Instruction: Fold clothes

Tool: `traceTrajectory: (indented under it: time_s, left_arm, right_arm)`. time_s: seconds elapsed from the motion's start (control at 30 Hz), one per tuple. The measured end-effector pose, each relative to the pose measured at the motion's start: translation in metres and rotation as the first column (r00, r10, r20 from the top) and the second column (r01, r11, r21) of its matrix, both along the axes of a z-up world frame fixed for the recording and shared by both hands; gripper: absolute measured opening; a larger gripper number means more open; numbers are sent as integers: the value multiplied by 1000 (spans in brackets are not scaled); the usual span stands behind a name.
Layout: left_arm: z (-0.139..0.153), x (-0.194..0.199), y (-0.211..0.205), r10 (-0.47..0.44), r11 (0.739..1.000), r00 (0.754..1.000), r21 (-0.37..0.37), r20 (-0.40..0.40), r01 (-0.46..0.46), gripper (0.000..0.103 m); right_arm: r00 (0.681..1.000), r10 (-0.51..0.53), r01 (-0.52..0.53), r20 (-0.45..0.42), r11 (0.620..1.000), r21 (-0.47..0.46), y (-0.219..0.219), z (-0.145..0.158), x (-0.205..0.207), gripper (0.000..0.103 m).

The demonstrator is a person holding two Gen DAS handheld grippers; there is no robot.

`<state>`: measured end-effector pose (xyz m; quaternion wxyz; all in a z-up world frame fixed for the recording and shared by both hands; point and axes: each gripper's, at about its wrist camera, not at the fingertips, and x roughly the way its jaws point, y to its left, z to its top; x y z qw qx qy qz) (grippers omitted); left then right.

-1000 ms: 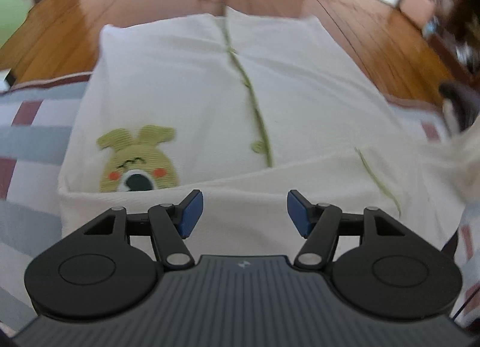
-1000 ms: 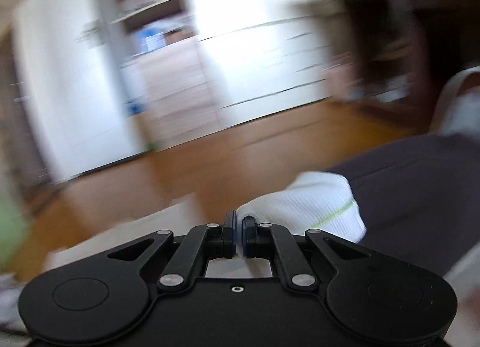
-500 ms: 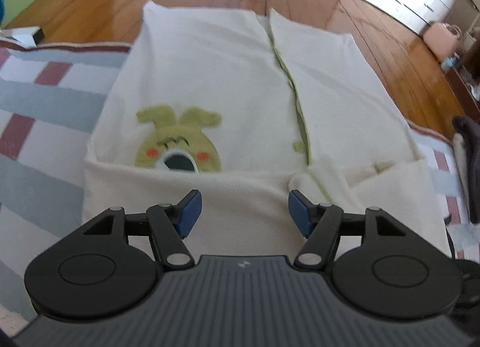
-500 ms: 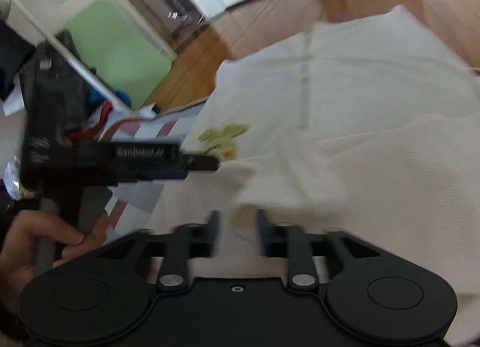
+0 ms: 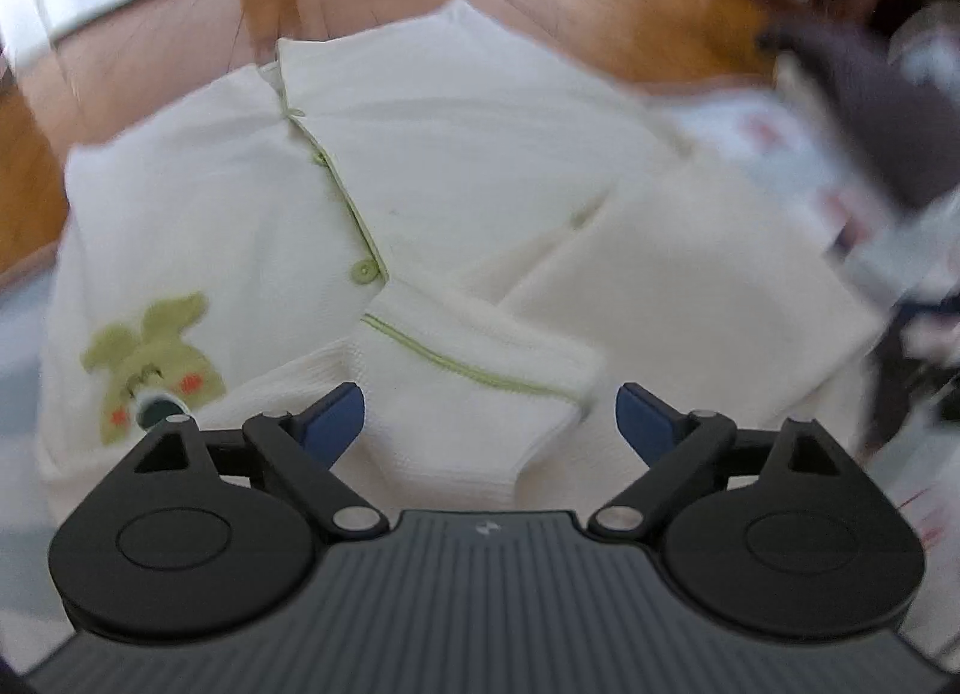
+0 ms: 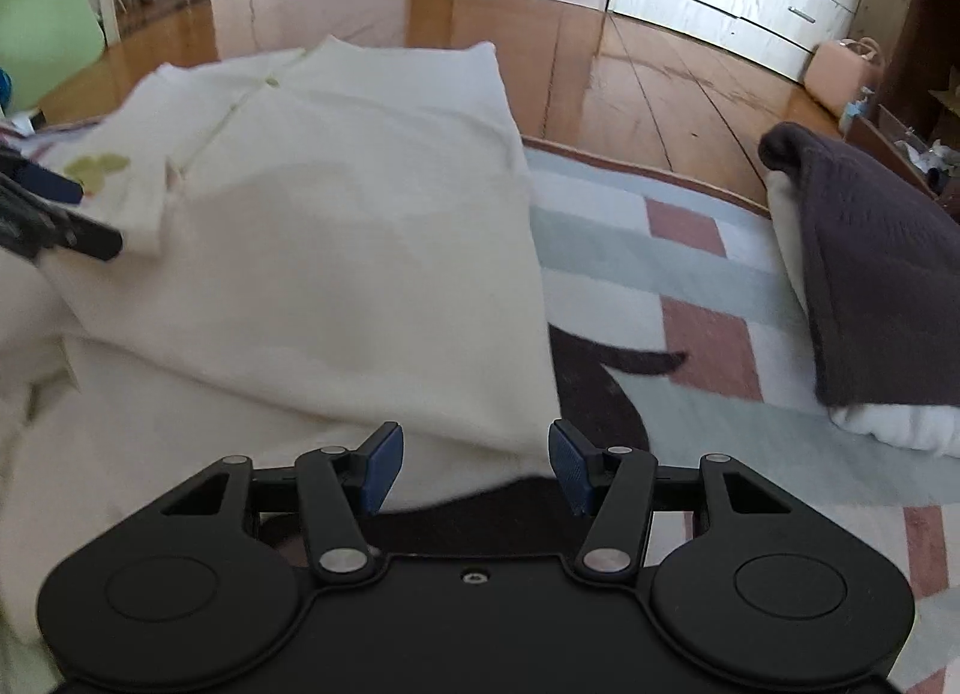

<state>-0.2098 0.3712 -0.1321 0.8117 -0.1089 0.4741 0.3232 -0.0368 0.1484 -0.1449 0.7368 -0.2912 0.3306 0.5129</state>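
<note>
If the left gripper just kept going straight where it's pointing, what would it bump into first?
Most likely the folded-in sleeve cuff with the green stripe, lying on the cream cardigan. The left gripper has just opened its jaws wide, and the cuff sits right between and ahead of them, untouched. Blur makes the depth uncertain.

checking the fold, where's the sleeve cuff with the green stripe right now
In the left wrist view, the cuff lies low at centre on the white cardigan, just below the green button and right of the bunny patch.

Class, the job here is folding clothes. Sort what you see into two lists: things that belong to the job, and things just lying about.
Belongs to the job:
cream cardigan
its folded sleeve cuff
left gripper
right gripper

Just lying about:
dark grey knit
checked rug
pink bag
</note>
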Motion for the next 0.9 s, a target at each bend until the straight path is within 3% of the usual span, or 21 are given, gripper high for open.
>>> traceTrajectory:
  time_s: [0.03, 0.07, 0.1, 0.13, 0.27, 0.3, 0.37, 0.4, 0.43, 0.5, 0.53, 0.6, 0.7, 0.77, 0.83, 0.9]
  left_arm:
    - [-8, 5, -1, 3, 999, 999, 33, -45, -2, 64]
    - [-12, 5, 1, 7, 1000, 999, 30, -51, -5, 24]
    - [-6, -1, 5, 33, 999, 999, -4, -5, -33, 16]
    - [1, -8, 8, 66, 997, 997, -44, 48, -64, 14]
    - [53, -51, -7, 134, 985, 962, 74, 239, -156, 13]
    - [53, -59, -6, 178, 979, 952, 58, 248, -197, 13]
    - [48, -74, -3, 275, 958, 929, 6, 248, -286, 21]
    - [46, -82, -1, 323, 944, 914, -20, 246, -329, 28]
    - [34, -86, 6, 367, 930, 910, -78, 191, -359, 48]
    - [9, -91, 23, 456, 881, 890, -161, 30, -446, 49]
    - [4, -98, 29, 494, 855, 869, -181, 5, -485, 49]
    - [11, -111, 36, 539, 828, 839, -228, 73, -512, 53]
    - [16, -110, 38, 538, 835, 839, -183, 82, -518, 75]
    - [15, -106, 41, 540, 836, 840, -153, 58, -527, 97]
    - [6, -102, 43, 535, 834, 845, -173, 16, -524, 97]
    - [2, -99, 40, 519, 840, 854, -192, 15, -507, 97]
  right_arm:
    - [1000, -8, 8, 9, 1000, -1, 1, -4, 0, 60]
    - [1000, -16, 16, 18, 1000, -3, 2, -7, 0, 60]
    - [999, -24, 24, 25, 1000, -1, 3, -10, 1, 60]
    - [999, -32, 32, 24, 999, 16, 2, -12, 3, 59]
    - [998, -67, 66, 13, 995, 73, -1, -14, 13, 49]
    - [997, -77, 77, -1, 994, 76, -2, -16, 17, 42]
    - [996, -83, 85, -41, 994, 70, -2, -21, 24, 37]
    - [996, -87, 89, -37, 994, 65, -2, -24, 24, 26]
    - [995, -96, 96, -12, 994, 50, -2, -27, 24, 18]
    - [992, -123, 122, 14, 991, 48, -3, -30, 24, 18]
    - [990, -139, 139, -2, 989, 58, -4, -29, 25, 18]
    - [979, -203, 203, -6, 976, 78, -8, -26, 29, 18]
    - [958, -278, 283, -62, 955, 89, -14, -25, 41, 18]
    - [940, -329, 336, -86, 939, 78, -16, -26, 47, 13]
    - [919, -393, 393, 5, 919, 43, -15, -24, 49, 16]
    - [911, -412, 413, -14, 910, 40, -18, -18, 55, 20]
